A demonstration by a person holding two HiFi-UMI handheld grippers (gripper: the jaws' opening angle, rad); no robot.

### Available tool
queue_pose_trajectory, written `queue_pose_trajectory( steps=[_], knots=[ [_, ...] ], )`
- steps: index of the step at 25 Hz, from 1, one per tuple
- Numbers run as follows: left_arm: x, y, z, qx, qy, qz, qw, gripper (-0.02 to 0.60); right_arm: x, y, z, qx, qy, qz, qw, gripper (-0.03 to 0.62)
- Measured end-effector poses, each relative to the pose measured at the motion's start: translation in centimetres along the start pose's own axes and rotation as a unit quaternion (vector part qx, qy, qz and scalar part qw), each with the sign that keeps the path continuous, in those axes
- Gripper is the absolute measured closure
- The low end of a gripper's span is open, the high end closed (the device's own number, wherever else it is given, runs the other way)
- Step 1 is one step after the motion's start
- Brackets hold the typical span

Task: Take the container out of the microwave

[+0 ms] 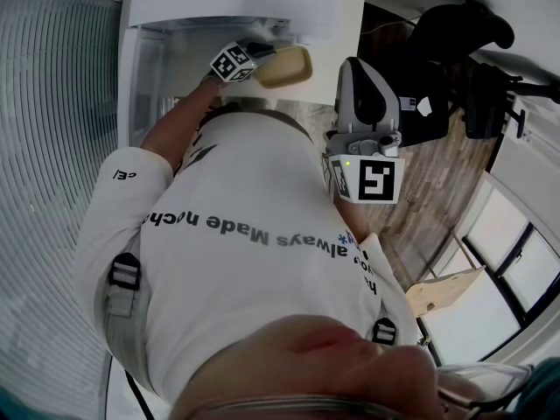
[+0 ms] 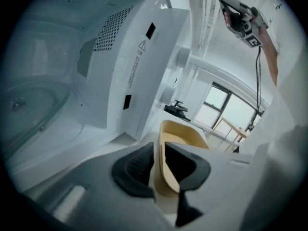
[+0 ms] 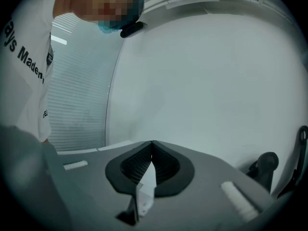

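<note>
- Straddling one wall of the tan container [image 2: 185, 134], the left gripper [image 2: 159, 150] has its fingers slightly spread; the inner pad lies against the wall, while the outer one shows a thin gap.
- The container sits outside the microwave [image 2: 48, 105], just beside its open front, rim tilted toward the camera.
- Whether the container rests on anything cannot be told.
- The glass turntable [image 2: 29, 102] inside the cavity is bare.
- The right gripper [image 3: 151, 148] has its fingers pressed together on nothing.
- In the head view it hangs beside the person's shirt [image 1: 245, 217], well apart from the container.
</note>
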State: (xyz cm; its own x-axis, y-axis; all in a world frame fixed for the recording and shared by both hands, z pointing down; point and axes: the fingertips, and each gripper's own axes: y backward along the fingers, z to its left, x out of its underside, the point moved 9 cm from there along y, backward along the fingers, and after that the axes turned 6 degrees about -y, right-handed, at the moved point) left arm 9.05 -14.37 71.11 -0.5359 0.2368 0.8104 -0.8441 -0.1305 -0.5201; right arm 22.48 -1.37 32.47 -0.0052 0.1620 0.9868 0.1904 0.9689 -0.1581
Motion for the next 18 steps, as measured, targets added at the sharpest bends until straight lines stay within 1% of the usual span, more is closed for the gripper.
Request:
queue_pose_trajectory(
  steps=[3, 10, 15, 18],
  knots=[
    [-0.1, 0.6, 0.1, -0.014, 0.003, -0.008, 0.9999, 0.48, -0.1, -0.2, 0.2, -0.002, 0.0, -0.002, 1.0, 0.592],
    [0.4, 5.0, 0.6, -0.068, 0.036, -0.046, 0.996, 0.477, -0.2, -1.7, 1.0, -0.027, -0.006, -0.006, 1.0, 0.592],
    [-0.2, 9.2, -0.5, -0.106, 0.042, -0.085, 0.9899, 0.479, -0.4, -3.1, 2.1, -0.052, -0.008, -0.01, 0.999, 0.592],
    [-1.2, 11.7, -1.7, -0.121, 0.043, -0.115, 0.985, 0.48, -0.5, -3.6, 2.9, -0.065, -0.007, -0.011, 0.998, 0.592]
  ],
)
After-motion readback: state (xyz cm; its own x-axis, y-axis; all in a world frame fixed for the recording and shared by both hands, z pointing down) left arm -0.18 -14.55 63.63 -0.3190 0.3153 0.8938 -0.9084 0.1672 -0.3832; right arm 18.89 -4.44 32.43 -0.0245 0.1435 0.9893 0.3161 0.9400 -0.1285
